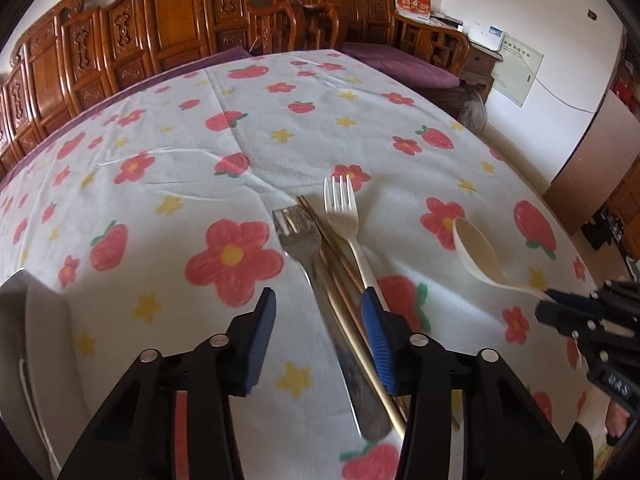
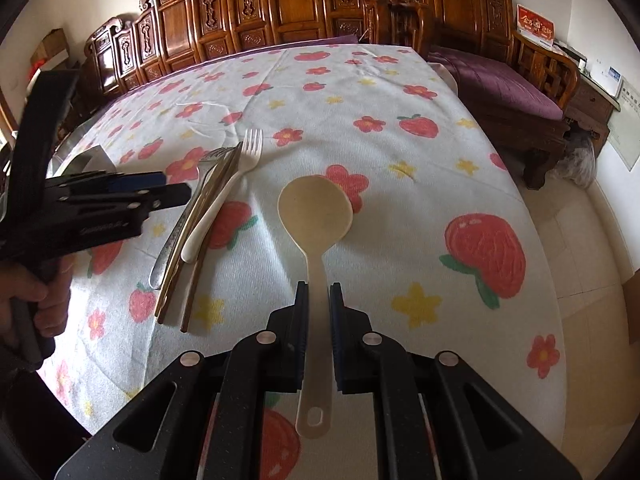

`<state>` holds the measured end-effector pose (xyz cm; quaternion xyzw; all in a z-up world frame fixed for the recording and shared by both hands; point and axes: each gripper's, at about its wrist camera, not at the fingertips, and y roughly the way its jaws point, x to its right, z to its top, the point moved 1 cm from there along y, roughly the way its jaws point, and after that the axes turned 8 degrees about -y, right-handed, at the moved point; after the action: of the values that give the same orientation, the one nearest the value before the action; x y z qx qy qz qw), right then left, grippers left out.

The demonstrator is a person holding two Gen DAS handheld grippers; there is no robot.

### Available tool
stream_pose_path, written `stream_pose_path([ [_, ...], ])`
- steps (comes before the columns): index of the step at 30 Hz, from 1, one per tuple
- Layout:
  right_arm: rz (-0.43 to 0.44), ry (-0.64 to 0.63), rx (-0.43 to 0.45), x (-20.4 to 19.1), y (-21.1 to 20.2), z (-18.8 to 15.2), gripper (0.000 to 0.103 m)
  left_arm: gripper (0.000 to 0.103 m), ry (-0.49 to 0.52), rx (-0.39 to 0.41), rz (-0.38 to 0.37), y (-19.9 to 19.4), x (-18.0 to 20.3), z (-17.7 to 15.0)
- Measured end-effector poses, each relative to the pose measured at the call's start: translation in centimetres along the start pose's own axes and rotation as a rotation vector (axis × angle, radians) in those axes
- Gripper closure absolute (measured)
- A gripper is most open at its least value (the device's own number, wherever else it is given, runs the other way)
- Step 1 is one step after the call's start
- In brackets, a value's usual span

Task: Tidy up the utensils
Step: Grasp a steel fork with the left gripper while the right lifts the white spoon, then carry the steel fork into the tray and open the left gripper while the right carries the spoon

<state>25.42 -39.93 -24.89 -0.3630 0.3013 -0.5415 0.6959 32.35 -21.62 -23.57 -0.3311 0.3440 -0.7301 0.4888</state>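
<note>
Smooth, round-bowled cream plastic spoon (image 2: 315, 216)

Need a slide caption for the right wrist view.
Right tool grips a cream spoon by its handle above the floral tablecloth; forks and chopsticks lie bundled to the left.

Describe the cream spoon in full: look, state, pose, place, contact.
The cream spoon looks like matte plastic, with a broad round bowl, a slim handle and a hanging hole at its end. The right claw is shut on the handle's middle, bowl pointing away. It appears lifted off the flowered cloth, right of the other utensils, touching nothing but the pads.
</note>
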Motion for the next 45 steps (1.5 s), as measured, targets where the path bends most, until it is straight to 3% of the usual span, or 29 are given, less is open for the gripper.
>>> stream_pose_path([
  [9,0.057,0.057,0.001,0.8,0.1,-0.2,0.091,0.07,-0.07,-0.024,0.009,2.9,-0.3,1.5],
  [12,0.067,0.064,0.001,0.8,0.2,-0.2,0.091,0.08,-0.109,-0.023,-0.013,2.8,-0.7,1.5],
  [14,0.072,0.062,0.003,0.7,0.1,-0.2,0.091,0.099,-0.124,-0.024,-0.012,2.6,-0.9,1.6],
  [16,0.073,0.058,0.007,0.5,-0.1,-0.1,0.091,0.101,-0.103,-0.029,0.018,2.4,-0.8,1.4],
  [24,0.065,0.019,0.042,-1.0,-1.6,0.6,0.091,0.101,-0.037,0.009,0.037,-1.8,-0.2,0.1],
  [45,0.081,-0.08,0.175,-8.0,-8.0,3.6,0.091,0.101,-0.055,0.17,0.057,-15.1,-3.7,-1.5],
])
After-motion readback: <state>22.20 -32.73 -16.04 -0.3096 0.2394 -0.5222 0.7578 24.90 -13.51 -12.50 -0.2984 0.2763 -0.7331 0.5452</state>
